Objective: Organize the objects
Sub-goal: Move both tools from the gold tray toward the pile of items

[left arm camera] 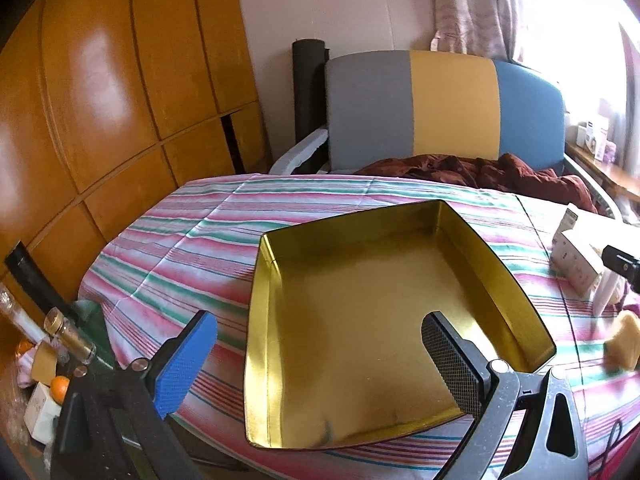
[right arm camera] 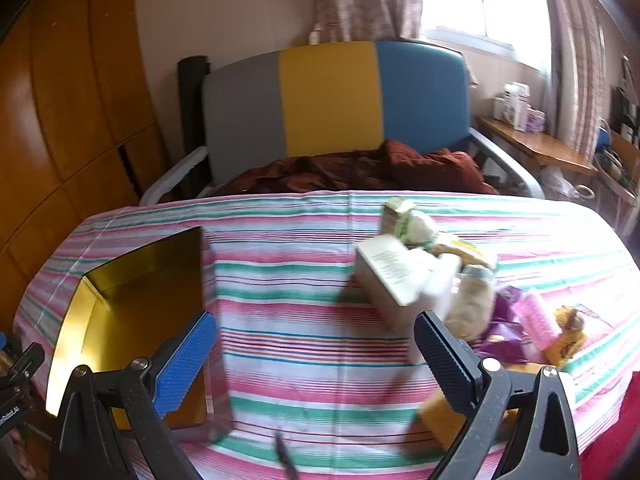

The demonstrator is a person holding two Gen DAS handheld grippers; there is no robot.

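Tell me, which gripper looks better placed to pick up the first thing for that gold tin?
Probably the right gripper: it is open and faces the pile of clutter, with the white box just ahead. The left gripper, also open, hovers over the empty gold tin.

Pile of objects (right arm camera: 460, 276) blurred; sponge (left arm camera: 624, 344) smeared, edge-cut.

**Your two grippers, up close**

Your left gripper (left arm camera: 320, 364) and right gripper (right arm camera: 316, 360) look alike: speckled black arms with triangular cut-outs and round silver screws at the pivots. Each carries one bright blue dimpled pad (left arm camera: 185, 364) and one dark, finely textured pad (left arm camera: 452, 364). White lettering marks a black part at your right view's left edge.
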